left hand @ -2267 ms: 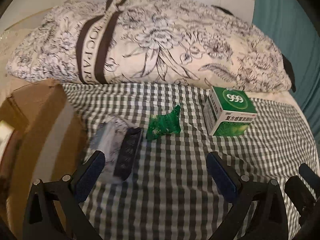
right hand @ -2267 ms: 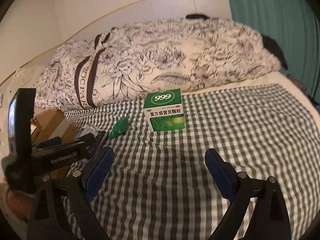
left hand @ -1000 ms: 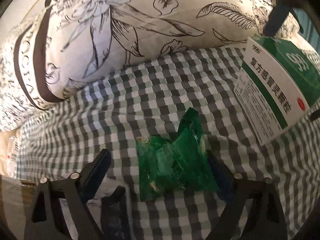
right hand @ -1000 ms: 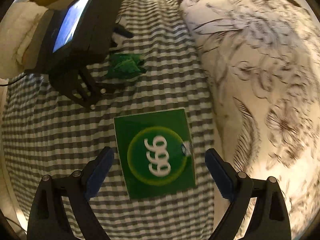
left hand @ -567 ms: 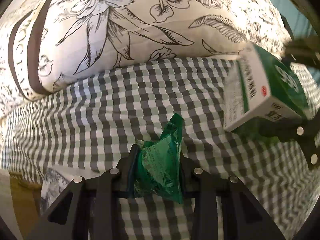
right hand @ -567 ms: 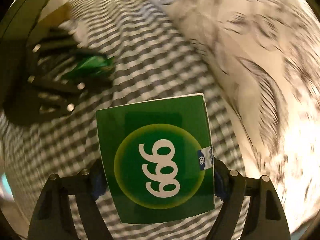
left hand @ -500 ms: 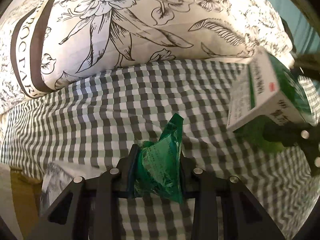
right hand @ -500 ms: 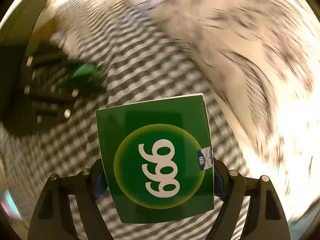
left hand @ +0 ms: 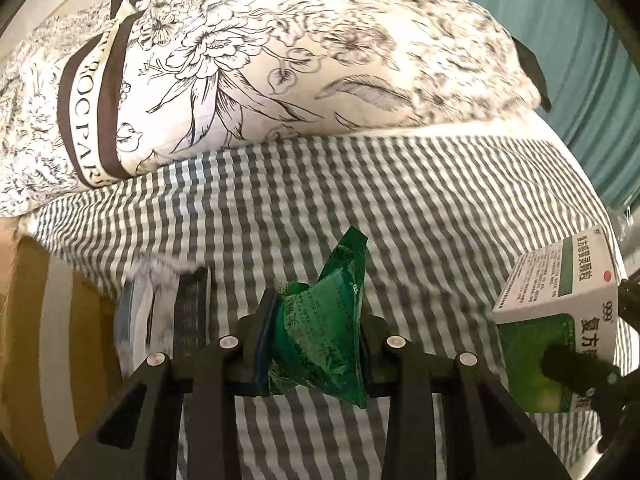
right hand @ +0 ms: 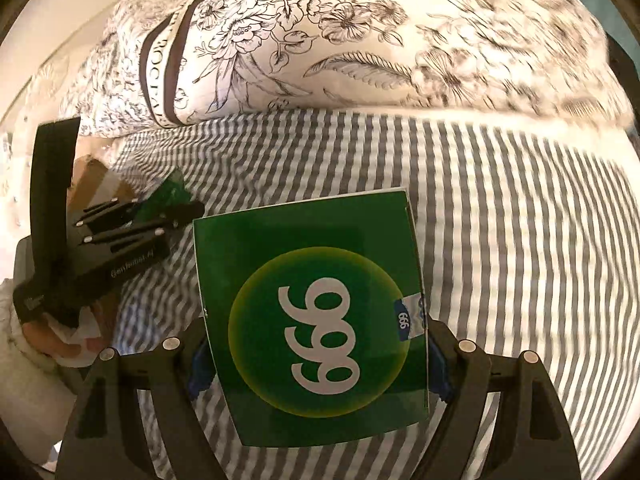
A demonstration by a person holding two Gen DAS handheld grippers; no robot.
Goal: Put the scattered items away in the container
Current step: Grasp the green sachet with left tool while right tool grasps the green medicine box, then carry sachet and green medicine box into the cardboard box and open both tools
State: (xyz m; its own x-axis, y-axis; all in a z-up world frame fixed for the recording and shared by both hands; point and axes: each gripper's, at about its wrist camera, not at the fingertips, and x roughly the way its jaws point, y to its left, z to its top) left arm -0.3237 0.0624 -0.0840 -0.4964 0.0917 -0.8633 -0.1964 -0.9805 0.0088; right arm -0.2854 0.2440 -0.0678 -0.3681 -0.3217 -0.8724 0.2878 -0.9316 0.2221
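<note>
My left gripper (left hand: 316, 344) is shut on a crumpled green sachet (left hand: 324, 332), held clear above the checked bedcover (left hand: 400, 208). My right gripper (right hand: 316, 352) is shut on a green and white medicine box (right hand: 312, 312) marked 999, its top face towards the camera. In the left wrist view the same medicine box (left hand: 560, 316) hangs at the right edge. In the right wrist view the left gripper (right hand: 176, 204) with the green sachet (right hand: 168, 192) shows at the left, over the brown cardboard box (right hand: 94, 176). A clear packet with a dark item (left hand: 168, 312) lies on the cover beside the cardboard box (left hand: 32, 320).
A large floral pillow (left hand: 260, 60) lies across the head of the bed. A teal curtain (left hand: 592, 60) hangs at the right. A hand (right hand: 60, 340) holds the left gripper's handle at the lower left.
My left gripper shut on the green sachet and lifted it off the cover. My right gripper shut on the medicine box, rolled round and carried it up and towards the left.
</note>
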